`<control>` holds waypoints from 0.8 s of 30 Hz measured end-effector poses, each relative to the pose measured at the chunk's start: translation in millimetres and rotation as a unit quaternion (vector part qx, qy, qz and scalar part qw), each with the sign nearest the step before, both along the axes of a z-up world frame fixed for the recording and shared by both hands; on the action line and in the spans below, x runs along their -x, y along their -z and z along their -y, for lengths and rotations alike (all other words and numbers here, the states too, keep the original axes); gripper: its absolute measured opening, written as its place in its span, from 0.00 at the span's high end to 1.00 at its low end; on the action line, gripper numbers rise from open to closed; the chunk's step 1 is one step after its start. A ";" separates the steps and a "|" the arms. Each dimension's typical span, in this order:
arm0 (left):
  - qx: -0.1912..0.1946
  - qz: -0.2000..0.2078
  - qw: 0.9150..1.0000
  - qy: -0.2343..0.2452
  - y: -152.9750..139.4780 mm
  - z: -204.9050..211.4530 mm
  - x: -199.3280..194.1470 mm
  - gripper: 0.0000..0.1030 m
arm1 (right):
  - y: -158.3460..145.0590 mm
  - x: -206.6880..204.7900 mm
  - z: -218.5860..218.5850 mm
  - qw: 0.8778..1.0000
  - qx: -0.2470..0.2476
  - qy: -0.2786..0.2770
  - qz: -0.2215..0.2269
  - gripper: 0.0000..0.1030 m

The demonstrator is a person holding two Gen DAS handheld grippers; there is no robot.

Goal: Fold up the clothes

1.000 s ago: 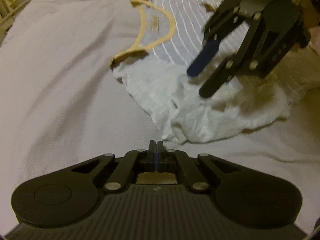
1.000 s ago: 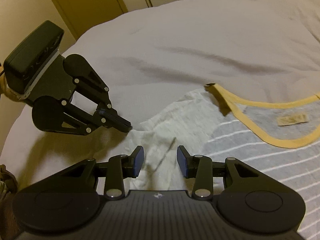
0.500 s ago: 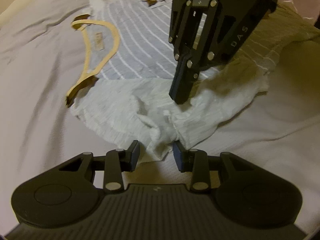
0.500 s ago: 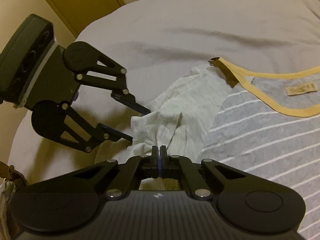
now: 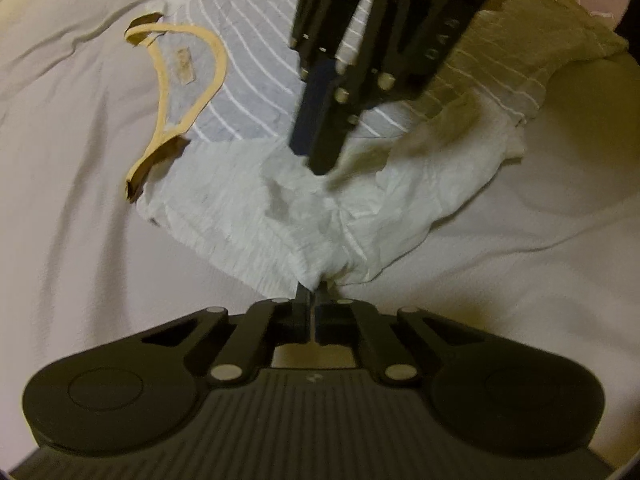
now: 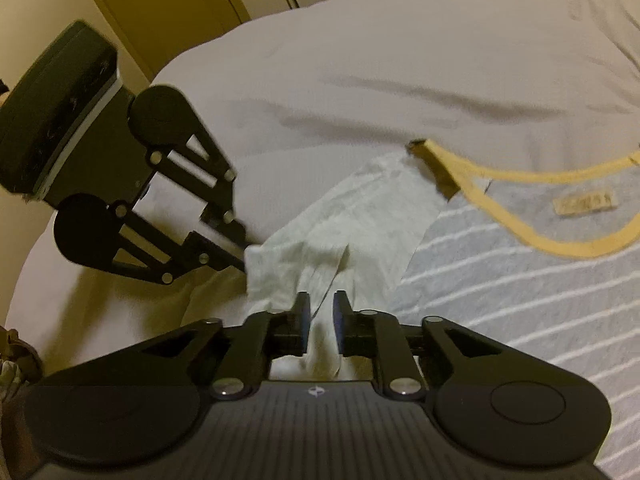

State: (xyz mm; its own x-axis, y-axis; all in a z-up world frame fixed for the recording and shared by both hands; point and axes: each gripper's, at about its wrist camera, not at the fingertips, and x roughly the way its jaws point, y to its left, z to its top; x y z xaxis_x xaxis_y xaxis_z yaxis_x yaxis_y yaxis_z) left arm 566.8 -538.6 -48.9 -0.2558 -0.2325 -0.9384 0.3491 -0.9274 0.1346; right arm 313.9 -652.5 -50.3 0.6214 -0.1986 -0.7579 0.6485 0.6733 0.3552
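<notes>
Left gripper point(image 5: 311, 294) has closed on sleeve point(image 5: 320, 216) edge — right gripper point(image 6: 319, 312) parted.

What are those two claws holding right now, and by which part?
The left gripper pinches the white sleeve of the striped T-shirt at its outer edge. The right gripper has its jaws parted around sleeve cloth, not clamped.

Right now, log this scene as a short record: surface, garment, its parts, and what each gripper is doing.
surface: bed cover, pale, lightly wrinkled
garment: grey striped shirt lying flat, neck opening showing
trim: yellow collar
label: small tag inside the neck
sleeve: white sleeve, crumpled at the shirt's edge
left gripper: shut on the white sleeve's edge
right gripper: jaws apart, sleeve fabric between them, not clamped
</notes>
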 end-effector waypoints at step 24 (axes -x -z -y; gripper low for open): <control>0.005 -0.049 0.986 -0.160 8.7 7.0 -28.1 1.00 | 34.0 -19.9 -3.8 0.993 -0.116 -0.018 0.028 0.79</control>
